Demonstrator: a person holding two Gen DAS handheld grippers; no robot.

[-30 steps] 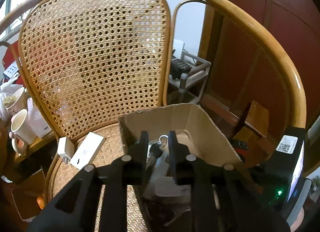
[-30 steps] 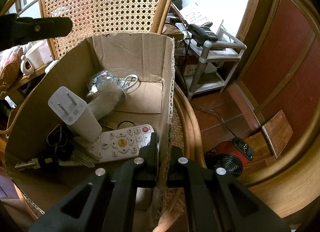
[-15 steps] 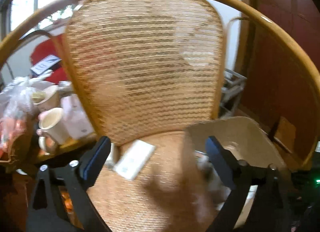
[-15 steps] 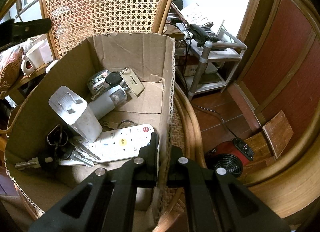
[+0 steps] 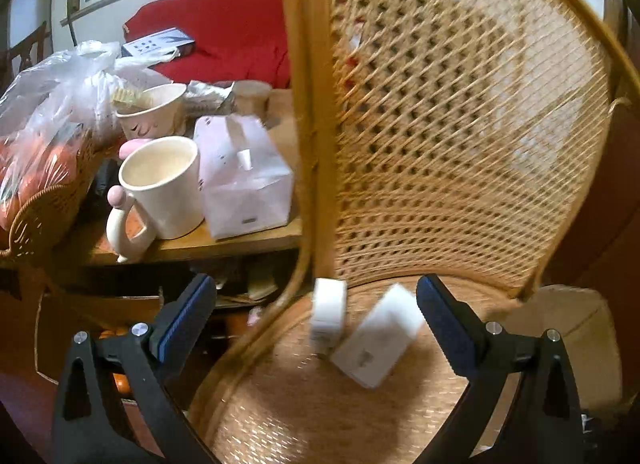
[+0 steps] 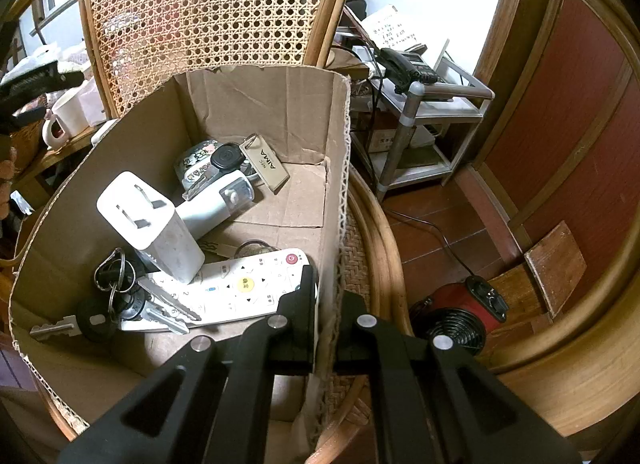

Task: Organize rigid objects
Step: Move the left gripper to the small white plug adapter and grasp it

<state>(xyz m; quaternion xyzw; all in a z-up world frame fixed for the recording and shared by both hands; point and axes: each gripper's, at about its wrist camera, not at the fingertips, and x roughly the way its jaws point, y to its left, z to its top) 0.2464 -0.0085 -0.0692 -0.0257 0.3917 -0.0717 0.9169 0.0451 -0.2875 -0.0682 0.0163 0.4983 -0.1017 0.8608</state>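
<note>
A cardboard box (image 6: pixel 280 104) stands on a rattan chair seat. Inside lie a white charger (image 6: pixel 152 224), a white remote (image 6: pixel 240 284), a key bunch (image 6: pixel 120 304), a black key fob with an AIMA tag (image 6: pixel 256 164) and a grey device (image 6: pixel 216 204). My right gripper (image 6: pixel 326 300) is shut on the box's right wall. My left gripper (image 5: pixel 316 304) is open and empty above the seat (image 5: pixel 300 404), where two white objects lie: a small block (image 5: pixel 329 312) and a flat box (image 5: pixel 376 336).
A side table left of the chair holds a white mug (image 5: pixel 164 184), a tissue box (image 5: pixel 244 176) and a bag of oranges (image 5: pixel 36 144). A metal rack with a phone (image 6: pixel 420 104) and a red fan (image 6: pixel 456 316) stand to the right.
My left gripper opened, dropped the key fob with tag into the box and swung left toward the two white objects on the seat. The right gripper has not moved.
</note>
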